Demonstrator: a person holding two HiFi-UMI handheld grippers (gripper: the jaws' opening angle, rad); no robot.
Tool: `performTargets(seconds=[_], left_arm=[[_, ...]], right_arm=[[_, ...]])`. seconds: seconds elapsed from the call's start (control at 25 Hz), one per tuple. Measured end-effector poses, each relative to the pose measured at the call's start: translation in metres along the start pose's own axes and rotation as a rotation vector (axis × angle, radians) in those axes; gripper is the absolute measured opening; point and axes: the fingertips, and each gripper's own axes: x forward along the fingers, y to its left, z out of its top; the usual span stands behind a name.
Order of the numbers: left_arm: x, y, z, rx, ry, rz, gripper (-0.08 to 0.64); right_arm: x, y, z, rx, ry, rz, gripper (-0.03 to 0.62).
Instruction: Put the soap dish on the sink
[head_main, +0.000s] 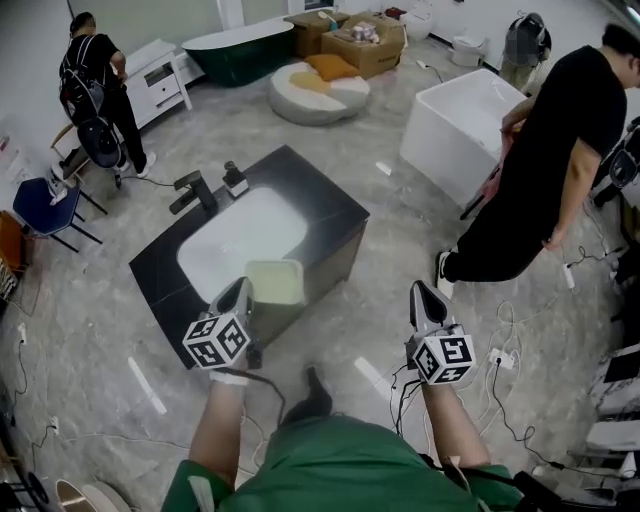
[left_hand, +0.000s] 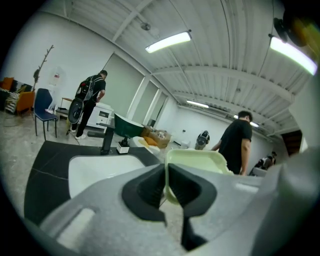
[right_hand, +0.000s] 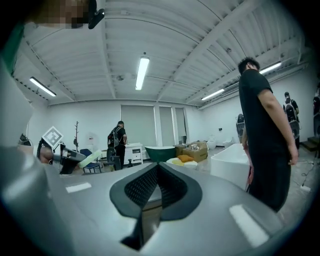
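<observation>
- left gripper (head_main: 243, 292) clamped on near rim of soap dish (head_main: 275, 281), dish at front edge of sink (head_main: 325, 200) counter
- right gripper (head_main: 418, 292) clenched, empty, over open floor (head_main: 390, 255) right of counter, person in black (head_main: 560, 150) beyond

In the head view the left gripper (head_main: 240, 292) is at the lower centre-left of the frame, and its jaws are closed on the rim of the pale green soap dish (head_main: 276, 282). The right gripper (head_main: 418, 292) is at the lower centre-right, its jaws pressed together with nothing between them. The left forearm (head_main: 215, 425) and the right forearm (head_main: 450, 430) reach up from the bottom edge.
</observation>
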Motion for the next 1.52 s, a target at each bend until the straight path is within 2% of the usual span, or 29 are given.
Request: performTargets(seconds=[0.32,0.64,0.88,1.08,1.4,1.52], left_arm=[[0.07,0.034,0.031,-0.03,0.008,-0.044,0.017],[0.109,0.038,0.049,-0.051,0.019,-0.082,0.017],[0.134,0.035,0.059,-0.058,0.018,-0.081,0.017],[0.162,0.03,0.062,-0.073,0.004,-0.046,0.018],[0.234,0.016,0.074,-0.12,-0.017,0.064,0.017],[0.267,0.01,0.07,-0.166,-0.01,0.108,0.017]], right_arm=[[0.079,-0.014,0.038,-0.052,-0.023,-0.06,-0.002],[0.11,-0.022,0.074,-0.066,-0.091,-0.081,-0.002],[0.131,-0.042,0.075,-0.074,-0.059,-0.111,-0.002],[0.16,-0.07,0.082,-0.074,-0.071,-0.075,-0.002],[0.245,-0.134,0.097,-0.06,-0.06,0.05,-0.002],[0.274,-0.167,0.097,-0.044,-0.046,0.089,-0.002]])
